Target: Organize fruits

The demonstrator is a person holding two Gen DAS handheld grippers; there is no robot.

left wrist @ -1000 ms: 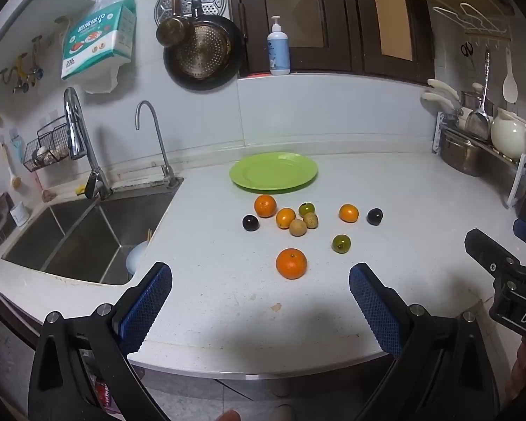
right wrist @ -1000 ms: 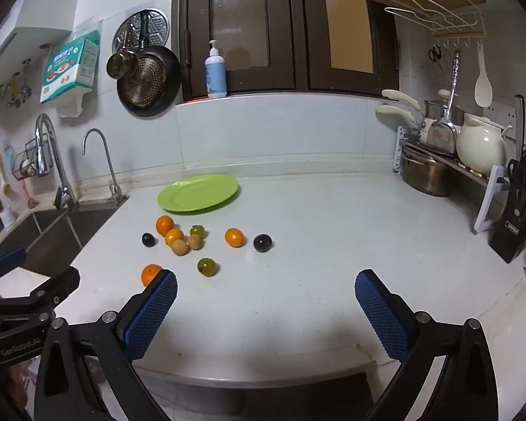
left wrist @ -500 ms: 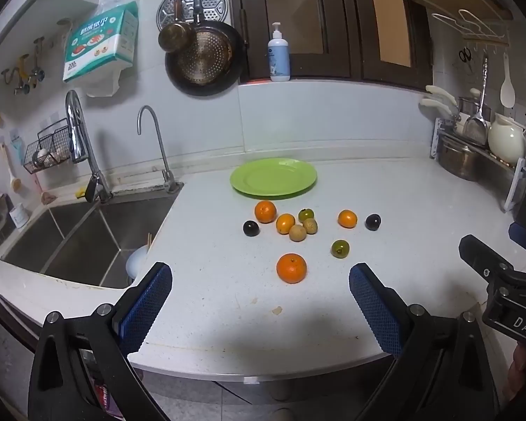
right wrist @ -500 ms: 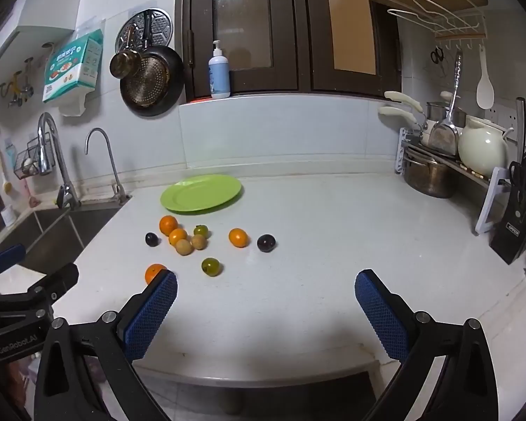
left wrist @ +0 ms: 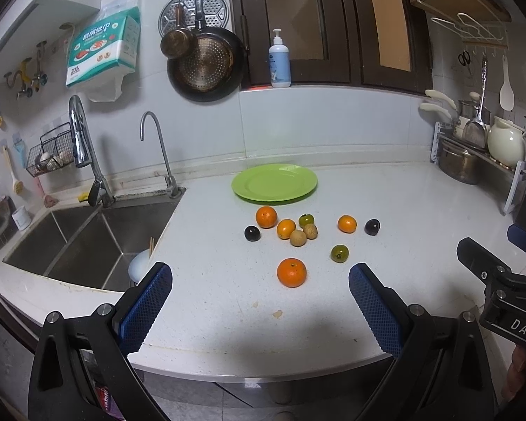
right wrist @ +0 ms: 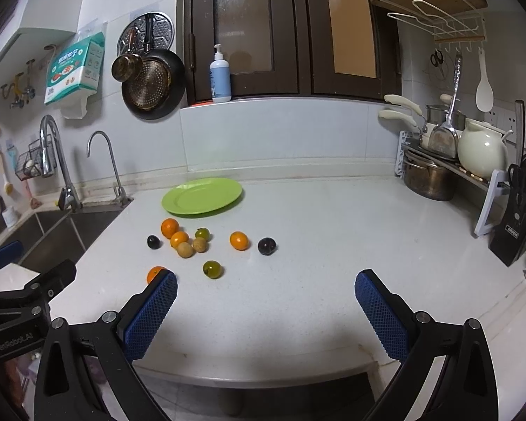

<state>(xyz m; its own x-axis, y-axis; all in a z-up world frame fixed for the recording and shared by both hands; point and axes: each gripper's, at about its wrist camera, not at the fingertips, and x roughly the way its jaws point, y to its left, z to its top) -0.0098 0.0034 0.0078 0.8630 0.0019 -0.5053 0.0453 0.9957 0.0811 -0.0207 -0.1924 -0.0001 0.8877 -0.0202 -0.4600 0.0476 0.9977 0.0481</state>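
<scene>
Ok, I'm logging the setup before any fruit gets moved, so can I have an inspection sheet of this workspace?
Surface: white counter, a few small specks near the front edge.
Job's things: green plate bare; nine fruits loose in front of it, among them a big orange, two dark plums and two green fruits.
Clutter: nothing seen among the fruit.
Grippers: left gripper and right gripper both with jaws wide, holding nothing.
Cables: nothing seen.
Surroundings: sink at left, pans on the wall, dish rack and knife block at right.
</scene>
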